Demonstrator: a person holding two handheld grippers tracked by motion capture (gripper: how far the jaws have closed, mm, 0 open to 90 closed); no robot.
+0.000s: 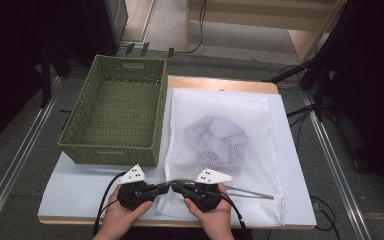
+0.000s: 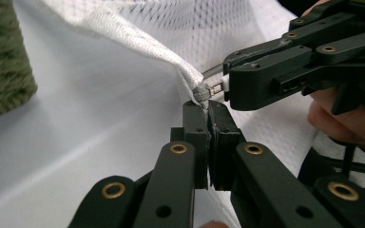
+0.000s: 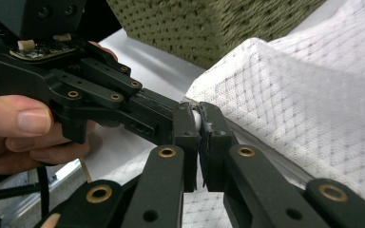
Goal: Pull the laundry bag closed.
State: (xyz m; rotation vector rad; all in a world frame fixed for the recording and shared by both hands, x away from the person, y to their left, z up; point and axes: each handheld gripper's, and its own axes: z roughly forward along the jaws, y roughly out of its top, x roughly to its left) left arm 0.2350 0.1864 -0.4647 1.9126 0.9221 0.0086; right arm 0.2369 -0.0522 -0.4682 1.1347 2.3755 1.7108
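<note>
Evidently the white mesh laundry bag (image 1: 220, 145), lying on the desk (image 1: 80, 192) beside the green woven basket (image 1: 115, 112), is pinched at its near corner by the left gripper (image 2: 208, 108), while its zipper pull (image 3: 196, 119) is clamped by the right gripper (image 3: 197, 121). The corner should be held steady and the pull drawn straight along the zipper. Grey flooring is seen beyond.

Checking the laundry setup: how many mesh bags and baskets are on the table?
2. One white mesh bag lies on the table's right half with a bundled garment inside; one green woven basket stands to its left. Nothing else seems hidden.
</note>
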